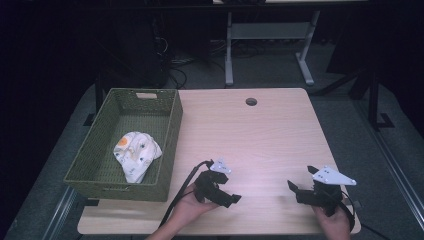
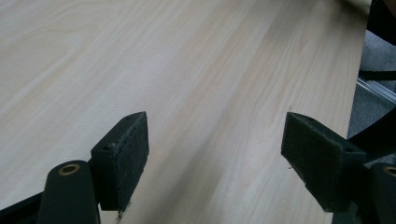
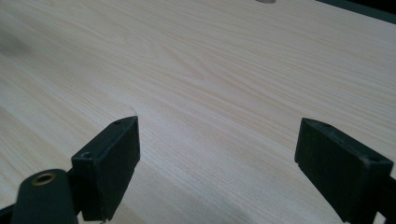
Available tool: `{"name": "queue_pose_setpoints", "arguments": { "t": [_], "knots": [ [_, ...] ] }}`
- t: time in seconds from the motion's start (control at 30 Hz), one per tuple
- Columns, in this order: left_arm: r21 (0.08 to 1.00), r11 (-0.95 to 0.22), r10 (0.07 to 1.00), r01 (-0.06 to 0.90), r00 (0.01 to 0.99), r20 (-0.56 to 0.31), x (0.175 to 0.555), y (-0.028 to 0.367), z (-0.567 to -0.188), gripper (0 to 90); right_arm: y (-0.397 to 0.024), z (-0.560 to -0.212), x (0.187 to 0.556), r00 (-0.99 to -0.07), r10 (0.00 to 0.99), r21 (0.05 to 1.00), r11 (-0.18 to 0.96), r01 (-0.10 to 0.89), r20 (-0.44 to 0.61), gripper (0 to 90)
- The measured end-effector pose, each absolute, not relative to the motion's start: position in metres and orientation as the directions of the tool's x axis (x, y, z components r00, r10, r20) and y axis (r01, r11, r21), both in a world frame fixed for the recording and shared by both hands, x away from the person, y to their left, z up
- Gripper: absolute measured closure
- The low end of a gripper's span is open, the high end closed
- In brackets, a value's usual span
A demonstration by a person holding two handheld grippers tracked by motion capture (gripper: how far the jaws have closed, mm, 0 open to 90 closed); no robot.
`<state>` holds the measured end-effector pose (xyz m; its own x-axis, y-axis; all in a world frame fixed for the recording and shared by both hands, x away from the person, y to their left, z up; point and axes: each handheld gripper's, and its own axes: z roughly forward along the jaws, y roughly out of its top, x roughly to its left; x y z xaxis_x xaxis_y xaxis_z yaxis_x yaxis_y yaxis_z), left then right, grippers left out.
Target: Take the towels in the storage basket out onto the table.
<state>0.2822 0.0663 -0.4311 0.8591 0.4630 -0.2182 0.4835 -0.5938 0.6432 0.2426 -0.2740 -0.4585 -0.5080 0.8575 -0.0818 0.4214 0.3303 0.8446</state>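
A pale wooden tabletop (image 1: 260,130) is seen from above. At its left edge a green woven basket (image 1: 170,135) holds a crumpled patterned cloth (image 1: 136,152). Nothing is gripped; a pause between steps is judged likely, with any next reach aimed leftward. Near the front edge, the left gripper (image 1: 231,199) and right gripper (image 1: 300,179) are held low, jaws apart.

The person's forearms are cut off by the bottom edge of the high view. The print on the white cloth (image 1: 136,153) in the green basket (image 1: 170,135) is too small to read. In the right tool view, the hole in the bench (image 3: 267,1) is clipped by the top edge. The room behind the bench (image 1: 270,135) is too dark to make out.
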Motion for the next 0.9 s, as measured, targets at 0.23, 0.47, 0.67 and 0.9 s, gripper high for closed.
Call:
{"name": "queue_pose_setpoints", "arguments": {
  "t": [0.23, 0.47, 0.67, 0.9],
  "knots": [
    [0.653, -0.573, 0.473, 0.496, 0.850, -0.230, 0.293, 0.084, -0.407, 22.9, -0.274, -0.458, 0.242, -0.506, 0.859, 0.846, 0.325, 0.423, -0.077, 13.7],
    [0.641, -0.564, 0.485, 0.520, 0.837, -0.253, 0.303, 0.097, -0.370, 22.2, -0.272, -0.457, 0.242, -0.504, 0.860, 0.848, 0.323, 0.419, -0.078, 13.7],
    [0.630, -0.553, 0.512, 0.546, 0.819, -0.260, 0.314, 0.112, -0.351, 22.0, -0.272, -0.457, 0.242, -0.508, 0.857, 0.846, 0.331, 0.418, -0.084, 13.7],
    [0.624, -0.542, 0.533, 0.564, 0.804, -0.264, 0.325, 0.129, -0.334, 21.9, -0.272, -0.456, 0.242, -0.507, 0.858, 0.847, 0.329, 0.418, -0.083, 13.7]
  ]
}}
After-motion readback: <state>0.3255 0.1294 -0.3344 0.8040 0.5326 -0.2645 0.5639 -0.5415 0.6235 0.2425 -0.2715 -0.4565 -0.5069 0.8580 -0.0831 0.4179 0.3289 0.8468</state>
